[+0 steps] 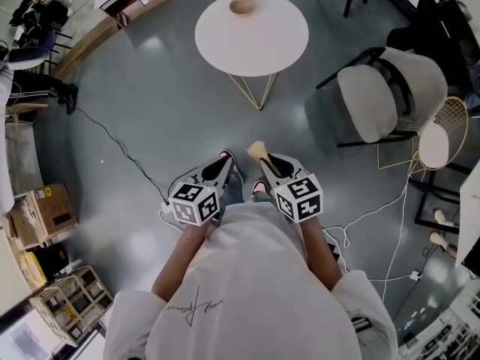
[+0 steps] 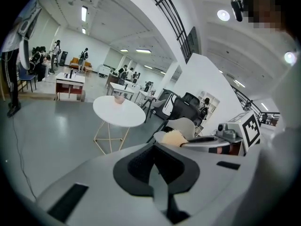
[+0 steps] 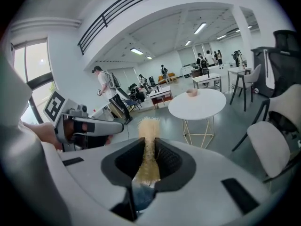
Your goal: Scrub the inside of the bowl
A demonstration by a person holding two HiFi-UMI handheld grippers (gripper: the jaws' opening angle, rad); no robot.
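Note:
A small wooden bowl point(image 1: 241, 6) stands near the far edge of a round white table point(image 1: 262, 43), well ahead of me. Both grippers are held close to my body, far short of the table. My right gripper point(image 1: 264, 160) is shut on a tan fibre scrubber point(image 1: 257, 151), whose tuft sticks out past the jaws point(image 3: 149, 126). My left gripper point(image 1: 225, 160) is shut with nothing in it. The left gripper view shows the bowl point(image 2: 118, 99) on the table point(image 2: 120, 113) and the scrubber point(image 2: 174, 138) to the right. In the right gripper view the bowl point(image 3: 191, 92) sits on the table point(image 3: 200, 105).
A padded grey chair point(image 1: 386, 92) and a wire chair point(image 1: 444, 133) stand at the right. Cables point(image 1: 120, 148) trail over the grey floor on both sides of my feet. Cardboard boxes point(image 1: 41, 212) sit at the left. People and desks are far off in the hall.

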